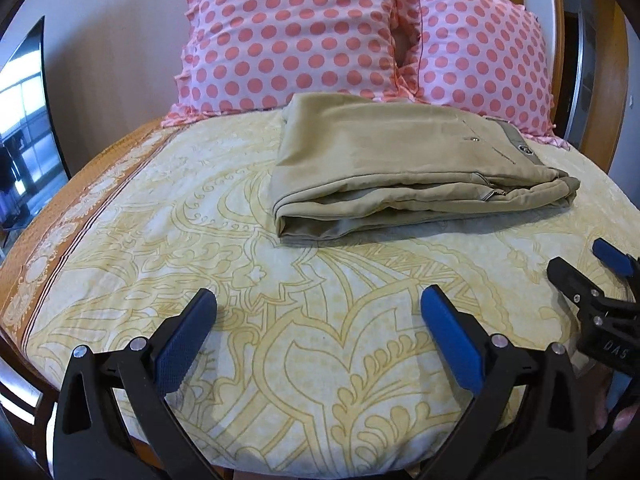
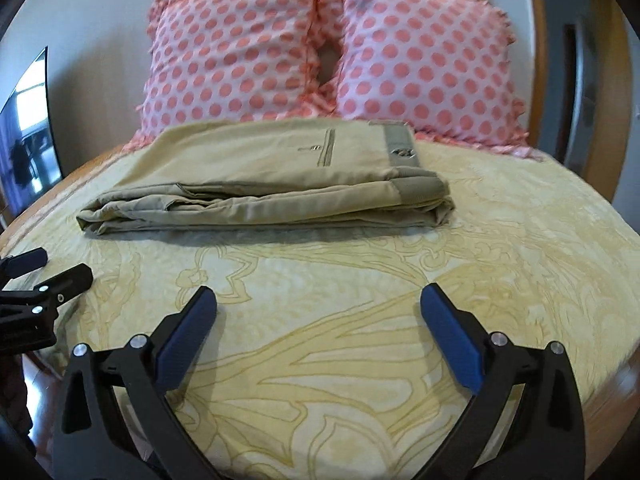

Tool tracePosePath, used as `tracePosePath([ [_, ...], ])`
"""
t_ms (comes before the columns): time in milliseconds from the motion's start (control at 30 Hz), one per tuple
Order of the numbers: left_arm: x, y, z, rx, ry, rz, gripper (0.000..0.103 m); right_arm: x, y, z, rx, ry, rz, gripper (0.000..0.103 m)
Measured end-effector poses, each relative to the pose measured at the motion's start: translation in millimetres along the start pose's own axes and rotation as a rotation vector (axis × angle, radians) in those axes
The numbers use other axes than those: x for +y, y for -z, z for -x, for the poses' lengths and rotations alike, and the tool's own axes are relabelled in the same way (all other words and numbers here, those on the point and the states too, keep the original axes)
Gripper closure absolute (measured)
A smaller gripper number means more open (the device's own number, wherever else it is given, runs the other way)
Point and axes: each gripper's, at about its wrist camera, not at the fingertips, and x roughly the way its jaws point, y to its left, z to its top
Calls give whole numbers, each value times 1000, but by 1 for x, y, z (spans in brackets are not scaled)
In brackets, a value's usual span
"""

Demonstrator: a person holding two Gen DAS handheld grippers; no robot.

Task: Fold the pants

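Khaki pants (image 1: pixel 400 160) lie folded into a flat bundle on the yellow patterned bedspread (image 1: pixel 248 280), just before the pillows; the waistband and a back pocket face up. In the right wrist view the same pants (image 2: pixel 272 176) lie ahead, waistband to the right. My left gripper (image 1: pixel 318 308) is open over bare bedspread, well short of the pants, nothing between its blue pads. My right gripper (image 2: pixel 318 308) is open too, also over bare bedspread (image 2: pixel 360 280). Each gripper shows at the edge of the other's view: the right gripper (image 1: pixel 596 276) at the right, the left gripper (image 2: pixel 48 272) at the left.
Two pink pillows with coral dots (image 1: pixel 296 32) (image 2: pixel 424 64) lean against the wall and wooden headboard (image 1: pixel 556 4) behind the pants. A dark screen (image 1: pixel 24 128) stands at the left of the bed. The bed's orange border (image 1: pixel 68 232) runs along its left edge.
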Motion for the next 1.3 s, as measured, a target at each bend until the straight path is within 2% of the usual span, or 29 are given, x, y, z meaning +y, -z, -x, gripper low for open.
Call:
tracePosePath([
  [267, -1, 4, 2, -46, -3, -4, 1, 1, 2, 0, -26, 5, 1, 2],
  [1300, -1, 5, 3, -48, -2, -4, 1, 1, 2, 0, -26, 7, 1, 2],
])
